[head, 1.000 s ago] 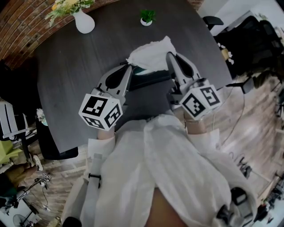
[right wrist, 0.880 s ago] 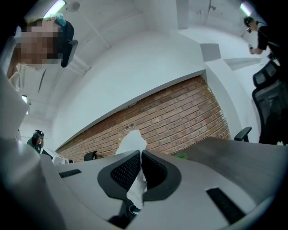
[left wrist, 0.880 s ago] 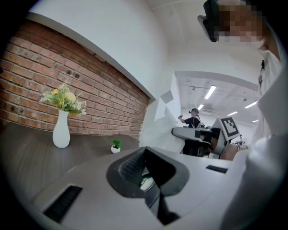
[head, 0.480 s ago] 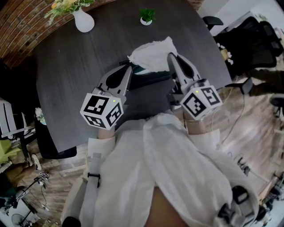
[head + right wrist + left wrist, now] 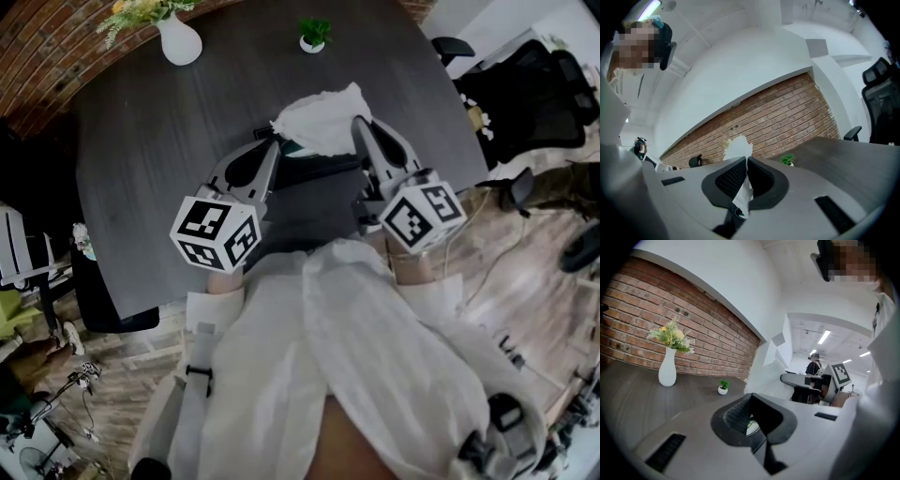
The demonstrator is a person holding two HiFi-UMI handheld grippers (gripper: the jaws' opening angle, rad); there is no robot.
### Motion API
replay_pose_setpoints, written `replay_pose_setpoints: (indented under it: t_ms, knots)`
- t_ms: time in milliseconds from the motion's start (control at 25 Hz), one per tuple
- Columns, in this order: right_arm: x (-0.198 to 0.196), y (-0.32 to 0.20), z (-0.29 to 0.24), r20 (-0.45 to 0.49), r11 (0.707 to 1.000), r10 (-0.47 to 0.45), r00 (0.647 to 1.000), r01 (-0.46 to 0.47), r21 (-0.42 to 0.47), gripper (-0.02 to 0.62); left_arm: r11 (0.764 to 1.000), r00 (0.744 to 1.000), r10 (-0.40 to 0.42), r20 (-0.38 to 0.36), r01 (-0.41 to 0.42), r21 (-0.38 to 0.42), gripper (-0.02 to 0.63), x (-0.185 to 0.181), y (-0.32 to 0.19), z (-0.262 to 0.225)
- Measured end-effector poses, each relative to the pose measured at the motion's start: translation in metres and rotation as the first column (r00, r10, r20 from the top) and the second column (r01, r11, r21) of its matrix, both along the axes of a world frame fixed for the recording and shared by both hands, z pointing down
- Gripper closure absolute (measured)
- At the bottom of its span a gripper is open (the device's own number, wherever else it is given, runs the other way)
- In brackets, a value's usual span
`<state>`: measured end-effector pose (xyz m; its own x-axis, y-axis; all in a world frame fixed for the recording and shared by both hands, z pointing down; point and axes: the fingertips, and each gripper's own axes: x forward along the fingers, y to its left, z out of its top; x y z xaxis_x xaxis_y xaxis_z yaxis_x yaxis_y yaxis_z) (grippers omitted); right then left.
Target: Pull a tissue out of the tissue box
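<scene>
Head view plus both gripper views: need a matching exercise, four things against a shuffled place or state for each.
Things:
1. tissue
2. white vase
3. small potted plant
4. left hand-held gripper

Places or states:
A. jaws together, tissue not between them
B. far edge of the table, right of the vase
C. pinched by the right hand-held gripper
D. far left end of the table

Pairs: 1-C, 2-D, 3-B, 4-A.
</scene>
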<state>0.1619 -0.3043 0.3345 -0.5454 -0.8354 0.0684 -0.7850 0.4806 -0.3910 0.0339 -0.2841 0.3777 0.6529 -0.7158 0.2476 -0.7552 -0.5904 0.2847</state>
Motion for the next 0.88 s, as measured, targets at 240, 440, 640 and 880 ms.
replay_pose_setpoints:
  t_ms: [240,440,640,880]
  knots:
    - [-0.0018,0.0009,-0.0006,-0.003,1.000,-0.002,1.000,0.002,0.001,0.584,1.000,1.000,0.004,0.000,-0.004,-0.004,0.601,0.0007,0.0003,0.0003]
    - [-0.0030,0.0013,0.0014,0.006,1.000,-0.005,1.000,0.005,-0.013,0.584,1.000,1.000,0.001,-0.007,-0.001,-0.009,0.601,0.0006,0.0006,0.0003]
    - [-0.0022,0.0009,0.0040,0.018,1.000,-0.007,1.000,0.008,-0.023,0.586,1.000,1.000,-0.004,-0.008,0.004,-0.010,0.601,-0.0008,-0.0001,0.0021]
    - [-0.0033,0.0021,-0.0009,0.007,1.000,-0.015,1.000,0.015,-0.003,0.586,1.000,1.000,-0.008,-0.008,0.008,-0.015,0.601,-0.0036,0.0013,0.0046]
